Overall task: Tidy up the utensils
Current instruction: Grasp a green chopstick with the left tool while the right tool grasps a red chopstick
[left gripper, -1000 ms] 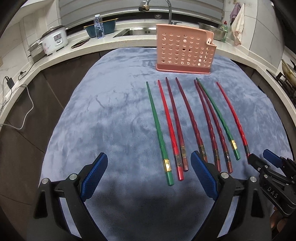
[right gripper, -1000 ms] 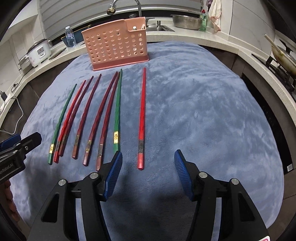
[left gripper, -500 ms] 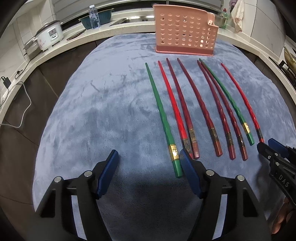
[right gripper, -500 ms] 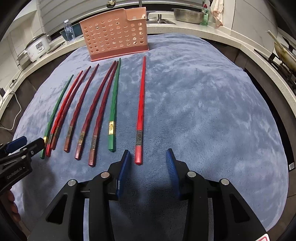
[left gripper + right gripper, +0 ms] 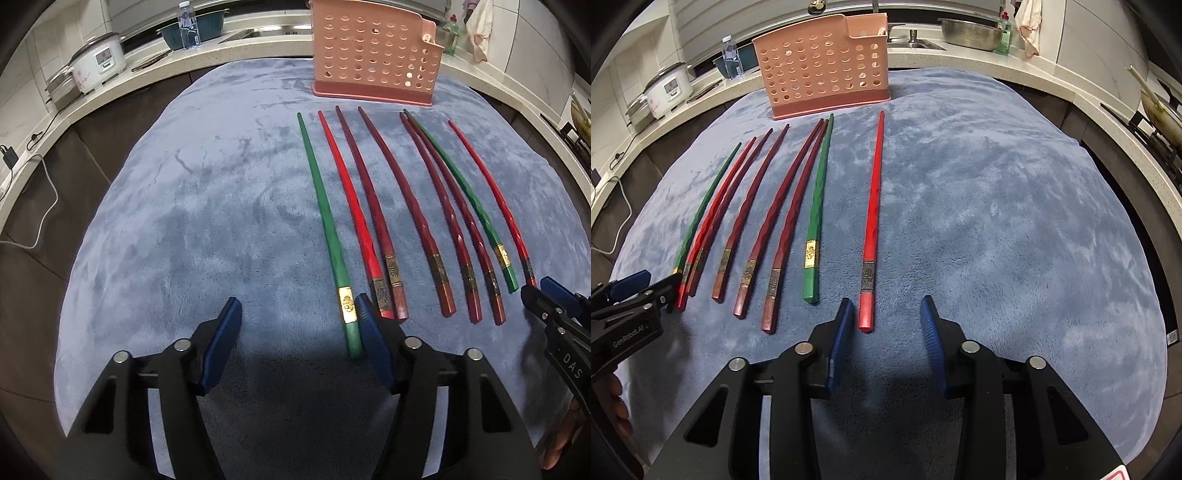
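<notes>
Chopsticks lay in a row on the blue-grey cloth (image 5: 184, 221), eight in all: two green, two bright red and four dark red, their thick ends toward the tools and their tips toward the pink holder (image 5: 373, 55) standing at the far edge of the cloth. The holder had round holes across its face and one small pocket at its right end.

The left gripper (image 5: 299, 325) stood wide open with nothing between its blue pads. Its right pad (image 5: 369, 332) sat just beside the thick end of the leftmost green chopstick (image 5: 325, 218), on that stick's right; whether they touched could not be told. Beyond that pad lay a bright red chopstick (image 5: 351, 206) and a dark red one (image 5: 365, 195), close together at their ends.

The right gripper (image 5: 886, 325) was also open, less widely, and held nothing. The end of the rightmost bright red chopstick (image 5: 873, 206) lay just ahead of the gap, near the left pad (image 5: 840, 339). To the left of that stick lay the second green chopstick (image 5: 818, 206), then two dark red ones (image 5: 786, 225) whose tips met.

Further off on the counter stood one rice cooker (image 5: 98, 62), one water bottle (image 5: 186, 24) and one steel bowl (image 5: 971, 33).
</notes>
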A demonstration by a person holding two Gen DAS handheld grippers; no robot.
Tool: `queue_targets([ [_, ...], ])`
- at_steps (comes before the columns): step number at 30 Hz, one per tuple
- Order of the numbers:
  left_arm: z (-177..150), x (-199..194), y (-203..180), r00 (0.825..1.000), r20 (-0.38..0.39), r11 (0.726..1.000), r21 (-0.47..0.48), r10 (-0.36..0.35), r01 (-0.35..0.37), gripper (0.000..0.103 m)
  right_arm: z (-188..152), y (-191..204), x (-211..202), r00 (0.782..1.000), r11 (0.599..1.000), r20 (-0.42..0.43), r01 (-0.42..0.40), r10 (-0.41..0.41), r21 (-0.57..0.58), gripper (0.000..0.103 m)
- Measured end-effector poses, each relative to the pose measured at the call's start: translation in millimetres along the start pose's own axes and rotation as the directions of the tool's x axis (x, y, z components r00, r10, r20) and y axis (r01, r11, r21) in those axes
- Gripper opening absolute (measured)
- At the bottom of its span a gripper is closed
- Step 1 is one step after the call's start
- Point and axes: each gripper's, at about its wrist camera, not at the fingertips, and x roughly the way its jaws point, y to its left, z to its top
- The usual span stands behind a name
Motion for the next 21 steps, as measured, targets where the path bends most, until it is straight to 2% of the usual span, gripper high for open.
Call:
queue_targets([
  [2,0,-1,0,1.0,-0.001,1.0,0.001,-0.007,0.007,0.051,2,-1,-1,1.0,1.0,-0.002,-0.006,0.006,0.002,0.023],
  [7,1,-1,1,1.0,-0.003,1.0,0.003,-0.019,0.019,0.036,5,0,2,1.0,1.0,-0.002,-0.006,0.006,-0.012,0.018],
  [12,2,-3,0,1.0,-0.005,1.0,0.012,-0.026,0.027,0.022,6,3,2,1.0,0.999,0.006,-0.011,0.011,-0.033,0.007],
  [16,2,-4,1,0.999,-0.008,0.999,0.011,-0.034,0.034,0.007,6,3,-2,1.0,0.999,0.01,-0.015,0.016,-0.034,0.007],
  [21,3,-12,3,0.999,-0.009,0.999,0.003,-0.05,0.05,0.007,9,0,-13,0.999,0.999,0.03,-0.024,0.024,-0.028,0.007],
])
